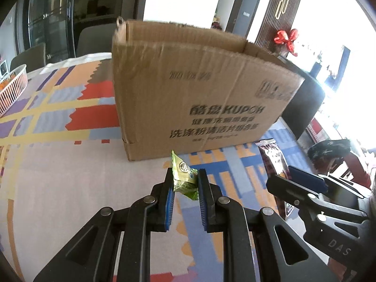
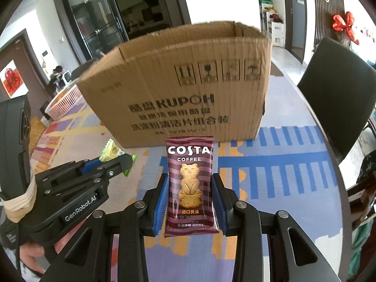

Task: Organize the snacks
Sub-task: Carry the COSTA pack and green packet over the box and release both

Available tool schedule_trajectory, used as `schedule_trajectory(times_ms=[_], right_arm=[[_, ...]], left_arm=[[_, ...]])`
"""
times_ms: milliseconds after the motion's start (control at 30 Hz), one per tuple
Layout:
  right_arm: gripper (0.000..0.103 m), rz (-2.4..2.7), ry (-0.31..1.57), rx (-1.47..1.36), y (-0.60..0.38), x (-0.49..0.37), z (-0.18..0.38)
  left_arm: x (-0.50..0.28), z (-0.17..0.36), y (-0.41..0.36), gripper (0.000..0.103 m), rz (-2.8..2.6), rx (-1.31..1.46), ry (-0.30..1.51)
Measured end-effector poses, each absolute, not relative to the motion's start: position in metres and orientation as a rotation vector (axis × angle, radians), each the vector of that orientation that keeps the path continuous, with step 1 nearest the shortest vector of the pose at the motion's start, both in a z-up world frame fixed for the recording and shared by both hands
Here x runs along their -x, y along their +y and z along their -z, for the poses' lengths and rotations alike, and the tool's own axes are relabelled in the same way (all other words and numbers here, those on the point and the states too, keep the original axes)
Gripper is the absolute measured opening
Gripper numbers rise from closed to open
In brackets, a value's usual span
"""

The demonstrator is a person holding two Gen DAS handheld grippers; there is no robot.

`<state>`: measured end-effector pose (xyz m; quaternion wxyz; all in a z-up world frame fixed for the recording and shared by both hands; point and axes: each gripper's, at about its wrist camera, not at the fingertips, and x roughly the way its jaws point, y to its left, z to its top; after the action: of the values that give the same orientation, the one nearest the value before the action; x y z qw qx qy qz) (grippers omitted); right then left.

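Right gripper (image 2: 190,202) pinches the Costa biscuit packet (image 2: 189,188); left gripper (image 1: 185,185) pinches a green snack (image 1: 184,178). Both are off the tabletop (image 1: 58,176) before the cardboard box (image 1: 199,89), not yet dropped in.

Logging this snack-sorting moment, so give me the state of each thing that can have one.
Cardboard box: top open, upright on the table.
Green snack packet: pinched in the left tongs, lifted.
Costa cookie packet: upright, clamped in the right tongs.
White basket: upright, holding orange items.
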<state>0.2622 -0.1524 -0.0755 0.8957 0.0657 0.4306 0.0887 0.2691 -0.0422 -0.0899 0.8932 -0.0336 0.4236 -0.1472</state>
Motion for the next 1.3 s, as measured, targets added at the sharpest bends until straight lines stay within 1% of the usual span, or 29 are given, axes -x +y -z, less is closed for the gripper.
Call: schedule_trajectory(times_ms=[300, 633, 1033, 1300], right_arm=[[0.037, -0.181, 0.805, -0.148, -0.162, -0.241, 0.037], [0.037, -0.192, 0.700, -0.142, -0.156, -0.235, -0.011], [0.037, -0.191, 0.596, -0.094, -0.150, -0.251, -0.060], [0.037, -0.205, 0.600, -0.072, -0.150, -0.280, -0.077]], left_arm=[[-0.251, 0.042, -0.042, 0.020, 0.306, 0.050, 0.788], [-0.241, -0.011, -0.044, 0.020, 0.310, 0.036, 0.679], [-0.266, -0.055, -0.045, 0.020, 0.313, 0.027, 0.623], [-0.292, -0.068, -0.048, 0.020, 0.300, -0.005, 0.629]])
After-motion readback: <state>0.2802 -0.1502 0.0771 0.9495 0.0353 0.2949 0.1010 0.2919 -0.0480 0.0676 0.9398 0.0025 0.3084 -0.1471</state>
